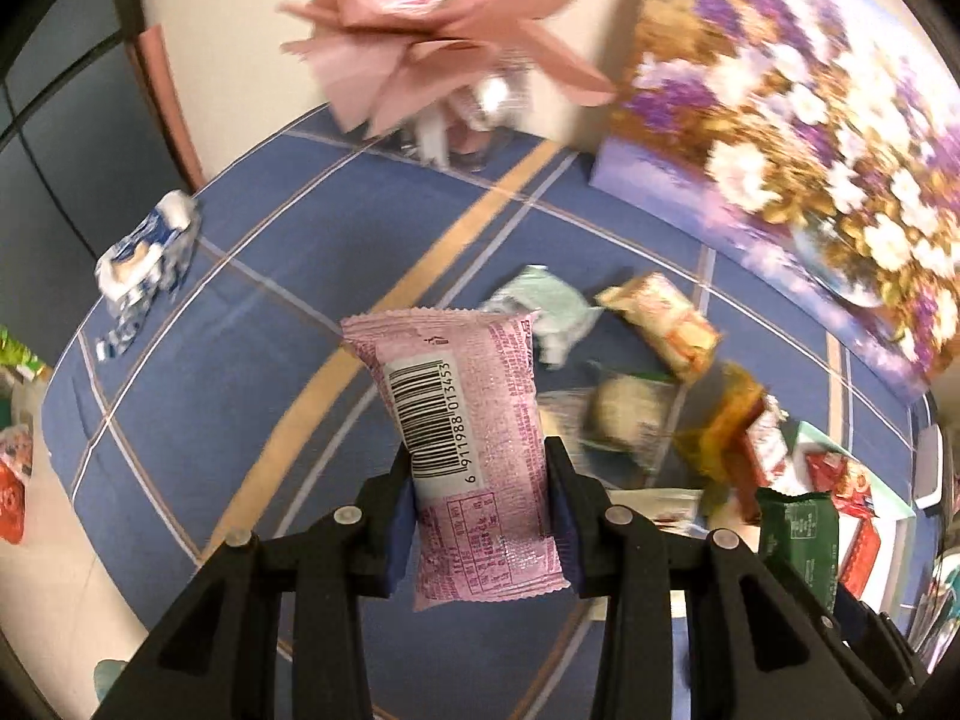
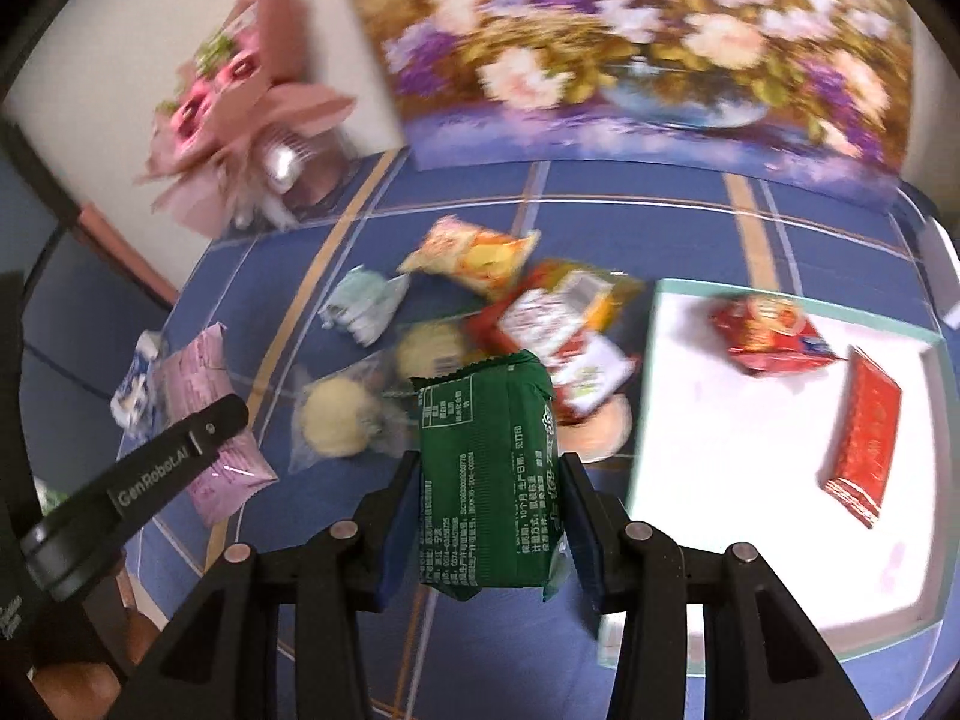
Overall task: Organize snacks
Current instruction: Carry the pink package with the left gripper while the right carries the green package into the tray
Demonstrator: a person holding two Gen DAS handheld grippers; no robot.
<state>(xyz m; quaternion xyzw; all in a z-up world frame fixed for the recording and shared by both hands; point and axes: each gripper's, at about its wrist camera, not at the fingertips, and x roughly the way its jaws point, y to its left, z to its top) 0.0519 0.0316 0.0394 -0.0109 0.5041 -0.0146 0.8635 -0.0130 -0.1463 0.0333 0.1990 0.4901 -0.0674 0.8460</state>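
Note:
My left gripper [image 1: 480,480] is shut on a pink snack packet [image 1: 468,420] with a barcode, held above the blue tablecloth. My right gripper [image 2: 489,480] is shut on a green snack packet [image 2: 489,468], held above the cloth just left of a white tray [image 2: 750,468]. The tray holds two red packets [image 2: 771,333] [image 2: 861,438]. A pile of loose snacks [image 2: 540,312] lies on the cloth ahead. The left gripper with the pink packet [image 2: 204,414] also shows in the right wrist view, at the left.
A pink bouquet [image 2: 240,102] and a flower painting [image 2: 630,42] stand at the back of the table. A blue-white packet [image 1: 147,252] lies at the far left. More packets [image 1: 12,468] lie off the cloth's left edge.

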